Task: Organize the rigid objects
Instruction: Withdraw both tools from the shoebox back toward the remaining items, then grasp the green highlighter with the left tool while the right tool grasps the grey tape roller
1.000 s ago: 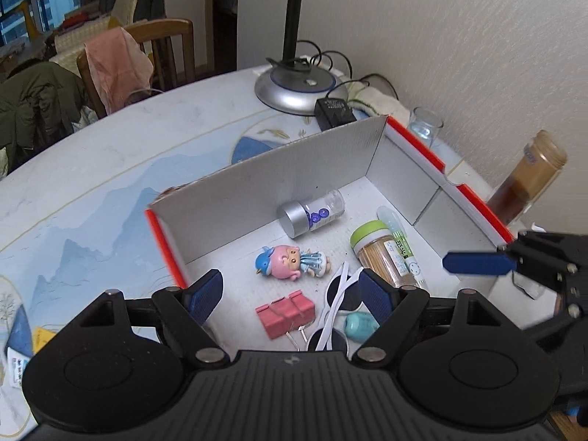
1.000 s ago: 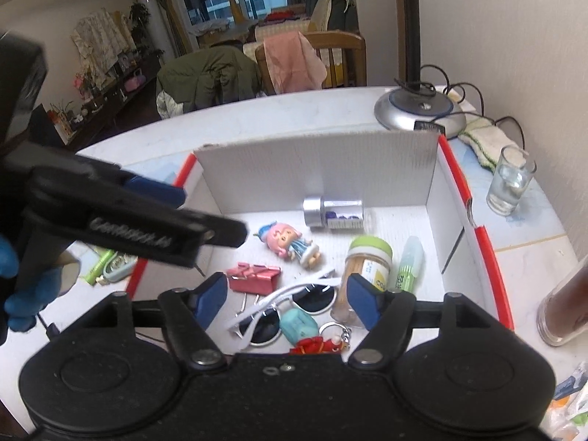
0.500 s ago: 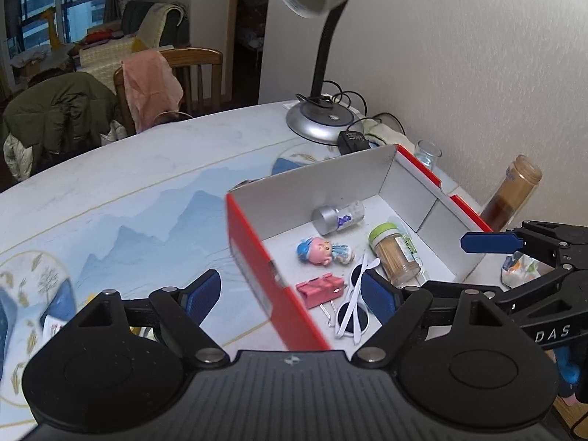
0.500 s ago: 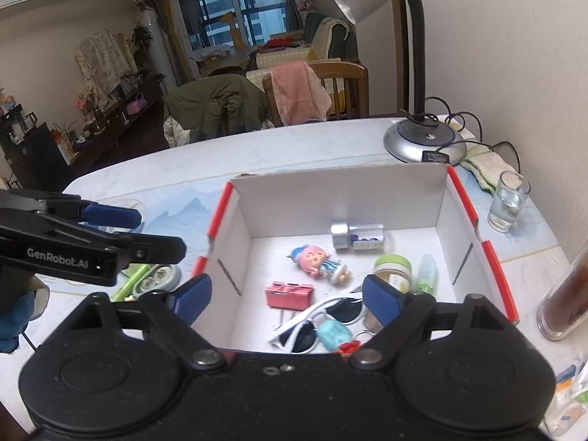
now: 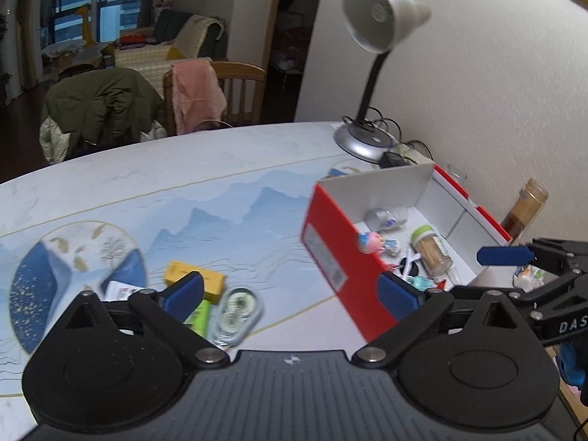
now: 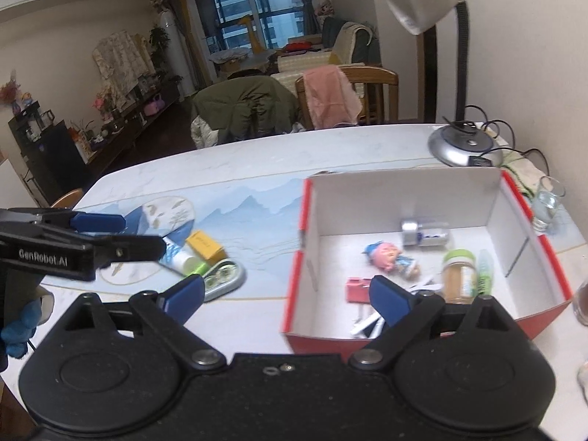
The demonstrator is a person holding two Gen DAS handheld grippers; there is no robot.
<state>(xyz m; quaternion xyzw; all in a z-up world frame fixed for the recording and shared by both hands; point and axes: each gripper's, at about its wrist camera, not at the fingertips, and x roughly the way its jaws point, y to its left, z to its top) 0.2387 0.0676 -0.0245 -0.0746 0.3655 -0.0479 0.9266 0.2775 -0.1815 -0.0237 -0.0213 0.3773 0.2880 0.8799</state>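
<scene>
A red-and-white cardboard box stands on the table. It holds a pink-haired doll, a silver-capped bottle, a green-lidded toothpick jar, a pink clip and white sunglasses. Left of the box lie a yellow box, an oval tin and a green-capped tube. My left gripper hangs above these loose items, jaws opening, nothing between them. My right gripper hovers at the box's near edge, jaws opening and empty.
A desk lamp with cables stands behind the box by the wall. A drinking glass and a brown jar sit right of the box. Chairs draped with a green jacket and pink cloth stand beyond the table's far edge.
Both grippers drew back from over the box and their jaws spread wider. The left one swung left, bringing the loose items beside the box into its view.
</scene>
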